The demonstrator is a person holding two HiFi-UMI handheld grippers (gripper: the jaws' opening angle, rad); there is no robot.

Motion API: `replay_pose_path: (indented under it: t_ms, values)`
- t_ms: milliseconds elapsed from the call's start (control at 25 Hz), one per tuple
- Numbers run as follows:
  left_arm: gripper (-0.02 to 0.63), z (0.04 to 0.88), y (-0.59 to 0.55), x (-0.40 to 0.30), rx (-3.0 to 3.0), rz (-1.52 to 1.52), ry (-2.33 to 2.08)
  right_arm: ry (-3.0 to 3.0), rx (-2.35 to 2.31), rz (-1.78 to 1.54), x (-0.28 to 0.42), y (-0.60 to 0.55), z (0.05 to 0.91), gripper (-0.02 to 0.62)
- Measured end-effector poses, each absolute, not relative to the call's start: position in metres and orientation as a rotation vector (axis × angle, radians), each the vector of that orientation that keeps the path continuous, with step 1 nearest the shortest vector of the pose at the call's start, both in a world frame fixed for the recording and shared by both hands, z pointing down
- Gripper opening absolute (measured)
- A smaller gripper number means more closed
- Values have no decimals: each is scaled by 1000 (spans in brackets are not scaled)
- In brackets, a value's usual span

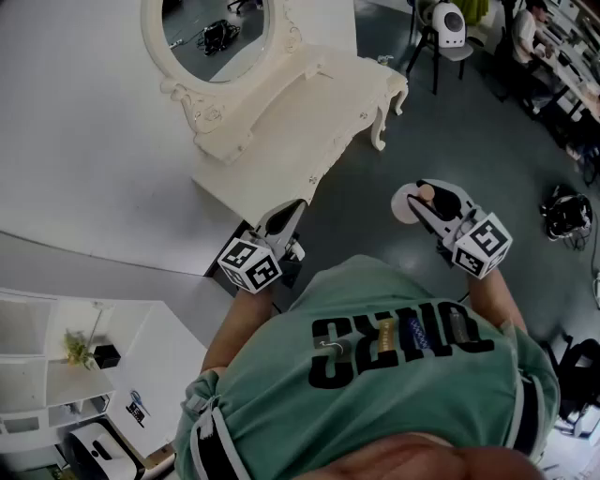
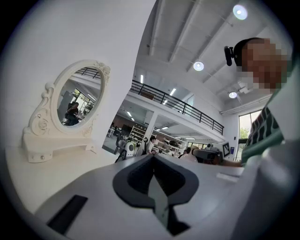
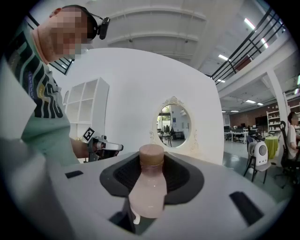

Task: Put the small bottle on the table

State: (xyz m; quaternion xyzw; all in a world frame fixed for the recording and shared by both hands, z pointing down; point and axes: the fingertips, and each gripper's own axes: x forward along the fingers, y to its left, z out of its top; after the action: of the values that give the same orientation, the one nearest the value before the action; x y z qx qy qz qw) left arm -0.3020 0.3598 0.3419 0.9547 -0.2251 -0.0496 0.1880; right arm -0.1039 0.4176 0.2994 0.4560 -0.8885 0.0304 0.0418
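The small bottle point(image 3: 147, 190) sits cap-forward between the right gripper's point(image 1: 424, 202) half-closed jaws, clamped by its body. The table point(image 1: 281, 131) lies ahead of these jaws, well apart. The left gripper point(image 2: 152, 159), with jaws together and empty, is extended toward the table edge.

The mirror point(image 1: 214, 28) stands on the table point(image 1: 300, 122), left of the small bottle point(image 3: 147, 190) in the right claw point(image 1: 419, 204)

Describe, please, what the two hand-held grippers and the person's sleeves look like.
The left tongs and right tongs are pale grey shells with dark grey inner pads. Each carries a white cube printed with black square markers. No cables show. The person wears a green short-sleeved T-shirt with dark lettering and striped sleeve cuffs.
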Motion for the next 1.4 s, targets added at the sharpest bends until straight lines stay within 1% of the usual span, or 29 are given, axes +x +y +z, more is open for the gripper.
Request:
replay_pose_path:
  t_ms: [440,720,1400]
  values:
    - [9,339,359,-291,2690,-143,-624,-2716,1398,77,-93,419,298,130]
    - [9,340,363,-273,2687,-144,-632,-2727,1403,115,-73,421,299,130]
    - [9,345,393,-160,2687,-123,-612,-2768,1354,81,20,443,292,130]
